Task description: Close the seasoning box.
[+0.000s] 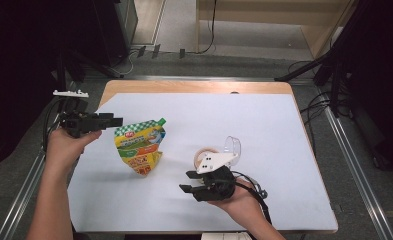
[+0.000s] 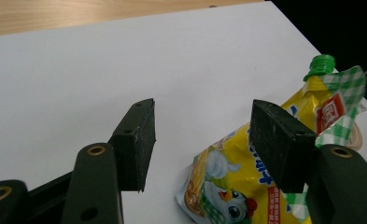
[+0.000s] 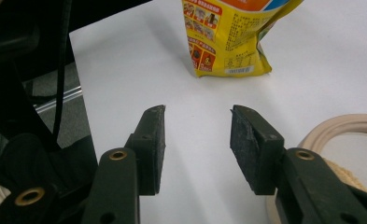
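Spouted sauce pouch (image 1: 140,146) lay flat on the white table cover (image 1: 264,120), left of centre, its green screw cap (image 1: 161,120) pointing away from the person and still screwed on. Nearest the person, the right gripper (image 1: 186,181) rested low over the cover in the right hand (image 1: 236,200), jaws apart with nothing between them and aimed toward the pouch's bottom edge; the right gripper view confirmed bare cover between the black pads (image 3: 153,149). Just beyond that gripper stood a shallow beige bowl (image 1: 205,152) with a pale, crumbly filling, and touching or just behind it a clear plastic cup (image 1: 232,147) on its side; contact between them could not be determined. Further left and slightly farther off, the left gripper (image 1: 115,120) was held in the left hand (image 1: 66,147) near the pouch's capped upper corner, jaws apart and not touching it. As judged, the work stood at the approach stage: the pouch had not been gripped, lifted or opened, and all handling remained to be done. Materials: the pouch was glossy, flexible printed film, yellow with a green-and-white check band (image 2: 347,81); the cap was ribbed rigid plastic; the gripper pads were matt black and blocky; the cover was smooth and matt over a wooden table edge (image 1: 194,86).
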